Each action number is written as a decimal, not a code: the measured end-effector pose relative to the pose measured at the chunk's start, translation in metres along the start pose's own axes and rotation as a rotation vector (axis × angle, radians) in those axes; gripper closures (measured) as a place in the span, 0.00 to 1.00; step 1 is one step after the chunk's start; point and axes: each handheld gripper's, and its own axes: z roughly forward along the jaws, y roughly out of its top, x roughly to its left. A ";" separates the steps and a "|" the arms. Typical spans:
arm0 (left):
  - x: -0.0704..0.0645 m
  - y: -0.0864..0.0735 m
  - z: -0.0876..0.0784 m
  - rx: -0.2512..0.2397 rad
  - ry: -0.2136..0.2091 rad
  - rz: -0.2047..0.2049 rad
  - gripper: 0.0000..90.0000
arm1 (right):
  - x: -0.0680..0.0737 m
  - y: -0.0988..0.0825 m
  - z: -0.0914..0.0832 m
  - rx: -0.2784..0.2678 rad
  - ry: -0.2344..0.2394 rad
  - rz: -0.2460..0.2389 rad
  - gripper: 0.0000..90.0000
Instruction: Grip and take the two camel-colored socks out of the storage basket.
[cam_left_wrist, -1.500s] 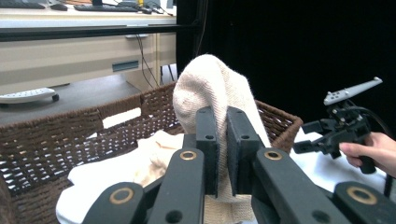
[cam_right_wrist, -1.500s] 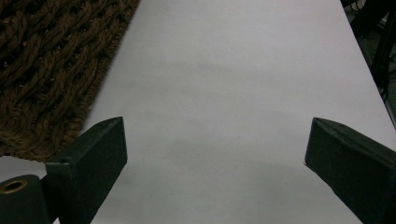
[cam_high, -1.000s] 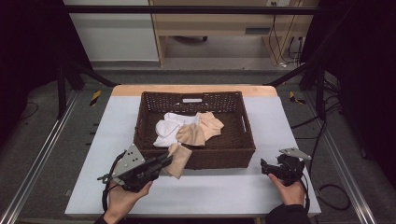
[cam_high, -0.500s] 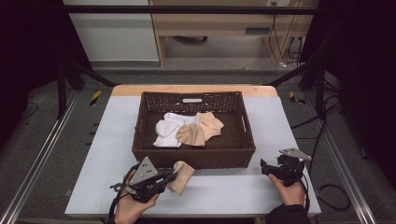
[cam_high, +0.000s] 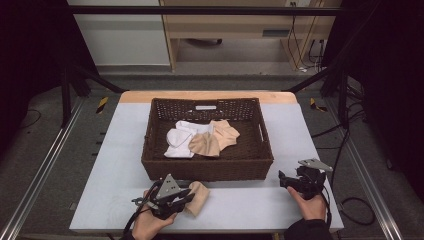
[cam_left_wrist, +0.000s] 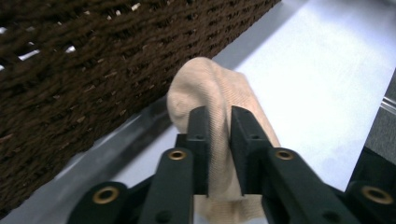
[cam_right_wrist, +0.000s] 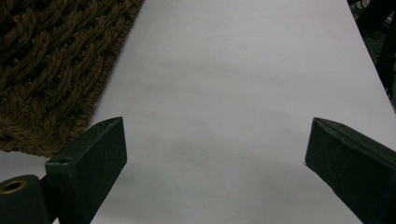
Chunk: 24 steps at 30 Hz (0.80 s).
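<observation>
A beige sock (cam_high: 199, 198) lies on the white table (cam_high: 250, 207) just in front of the dark wicker basket (cam_high: 207, 169). My left gripper (cam_high: 187, 197) is low over the table and shut on that sock. In the left gripper view the sock (cam_left_wrist: 205, 88) is pinched between the jaws of the left gripper (cam_left_wrist: 215, 114); the jaws have just been opening a little, and the cloth still sits between the pads. Right of the basket's front corner, my right gripper (cam_high: 283, 181) rests open. The right gripper view has this gripper (cam_right_wrist: 215, 135) spread wide over bare table.
Inside the basket lie a white sock (cam_high: 177, 140) and two beige socks (cam_high: 205, 145) (cam_high: 224, 132). The basket wall (cam_left_wrist: 70, 70) stands close on the left in the left gripper view, and its corner (cam_right_wrist: 46, 56) is in the right gripper view. The table's front edge is near both hands.
My left gripper has come down from the basket's front rim to the table with the beige sock, which now rests on the surface. The right gripper has stayed put.
</observation>
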 end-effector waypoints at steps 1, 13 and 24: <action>0.000 0.000 0.000 -0.002 0.000 0.000 0.84 | 0.000 0.000 0.000 0.000 0.000 0.000 0.06; -0.003 0.018 -0.028 -0.127 0.004 -0.017 0.70 | -0.001 0.000 -0.001 -0.012 0.005 0.010 0.06; 0.004 0.049 -0.050 -0.229 0.035 -0.024 0.65 | -0.001 0.000 -0.001 -0.010 -0.001 0.009 0.06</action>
